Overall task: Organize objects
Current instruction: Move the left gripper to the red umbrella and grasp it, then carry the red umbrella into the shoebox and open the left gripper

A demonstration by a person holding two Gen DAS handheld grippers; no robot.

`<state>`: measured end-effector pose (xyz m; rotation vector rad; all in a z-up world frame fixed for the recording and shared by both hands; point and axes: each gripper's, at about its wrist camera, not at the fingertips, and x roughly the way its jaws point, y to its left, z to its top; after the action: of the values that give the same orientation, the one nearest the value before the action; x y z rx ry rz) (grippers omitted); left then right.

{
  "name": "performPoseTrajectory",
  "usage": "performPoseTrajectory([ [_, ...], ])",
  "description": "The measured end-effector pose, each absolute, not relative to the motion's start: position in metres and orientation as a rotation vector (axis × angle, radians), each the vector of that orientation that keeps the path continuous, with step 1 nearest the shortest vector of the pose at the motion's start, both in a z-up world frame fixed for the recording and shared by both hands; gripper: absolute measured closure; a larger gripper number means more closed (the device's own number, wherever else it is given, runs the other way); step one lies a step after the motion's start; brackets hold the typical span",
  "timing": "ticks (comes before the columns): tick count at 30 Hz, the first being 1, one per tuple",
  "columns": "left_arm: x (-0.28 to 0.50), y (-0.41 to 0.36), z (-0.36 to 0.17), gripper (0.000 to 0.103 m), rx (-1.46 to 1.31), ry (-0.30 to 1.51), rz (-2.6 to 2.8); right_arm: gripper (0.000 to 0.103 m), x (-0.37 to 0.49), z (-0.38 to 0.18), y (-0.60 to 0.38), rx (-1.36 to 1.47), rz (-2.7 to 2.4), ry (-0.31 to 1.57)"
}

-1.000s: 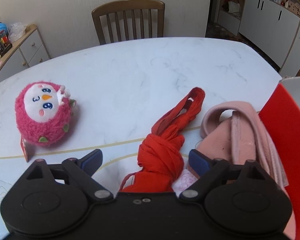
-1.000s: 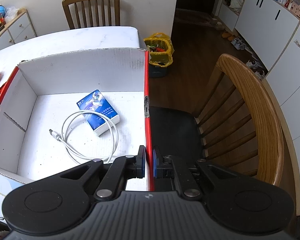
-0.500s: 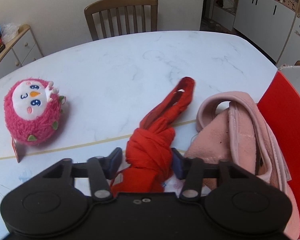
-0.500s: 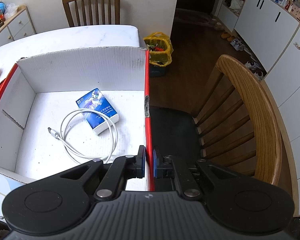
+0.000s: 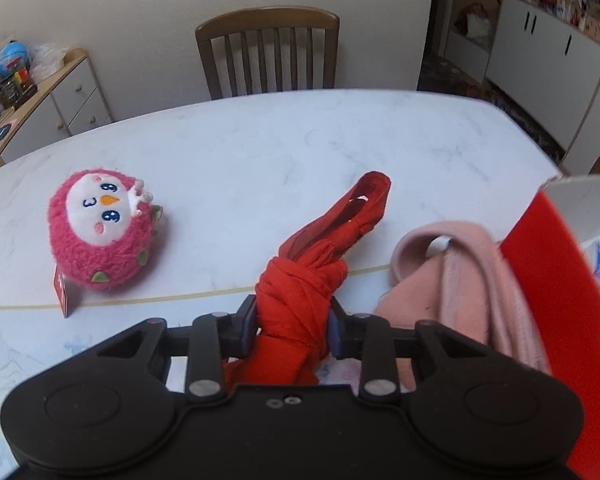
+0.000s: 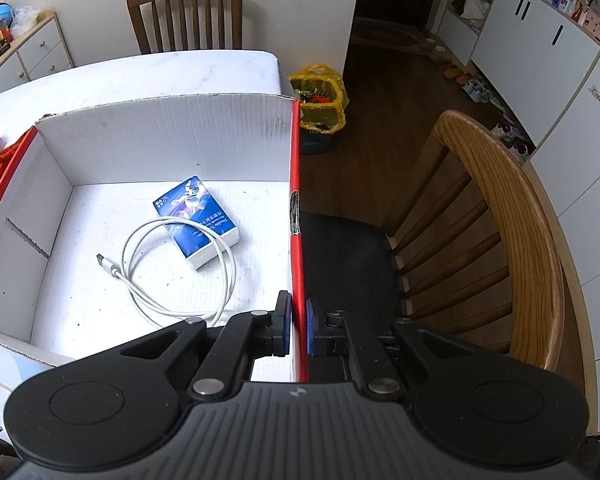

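Note:
A knotted red cloth [image 5: 312, 276] lies on the white marble table [image 5: 260, 152]. My left gripper [image 5: 291, 327] is closing on its bundled part, and both pads press into the fabric. A pink plush toy [image 5: 100, 228] sits to the left, and a folded pink cloth [image 5: 464, 280] lies to the right against the red outer wall of a cardboard box [image 5: 548, 280]. In the right wrist view my right gripper [image 6: 298, 326] is shut on the red right wall of the box [image 6: 296, 200]. Inside the box are a blue packet [image 6: 196, 220] and a coiled white cable [image 6: 172, 272].
A wooden chair [image 5: 268, 52] stands at the far side of the table, and another chair [image 6: 480, 240] is right of the box. A cabinet [image 5: 40, 104] stands at the far left. A yellow bag [image 6: 320, 100] sits on the dark floor.
My left gripper went from wide open around the red cloth to squeezing its bundled part, and the cloth has lifted slightly. The right gripper and the box stayed put.

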<state>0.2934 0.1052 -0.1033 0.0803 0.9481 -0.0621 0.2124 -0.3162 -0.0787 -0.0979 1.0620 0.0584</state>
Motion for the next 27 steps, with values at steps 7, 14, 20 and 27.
performPoseTrajectory([
  [7,0.276,0.093,-0.073,0.072,0.065,0.931,-0.065,0.096,0.211,-0.079,-0.32,-0.086,0.065,1.058],
  [14,0.256,0.069,-0.041,0.072,0.045,0.914,-0.111,0.096,0.21,-0.079,-0.325,-0.069,0.083,1.049],
  [20,0.238,0.034,-0.017,0.072,0.047,0.863,-0.196,0.096,0.208,-0.078,-0.33,-0.053,0.099,1.042],
  [27,0.221,-0.008,-0.002,0.072,0.06,0.816,-0.292,0.096,0.207,-0.078,-0.336,-0.036,0.116,1.037],
])
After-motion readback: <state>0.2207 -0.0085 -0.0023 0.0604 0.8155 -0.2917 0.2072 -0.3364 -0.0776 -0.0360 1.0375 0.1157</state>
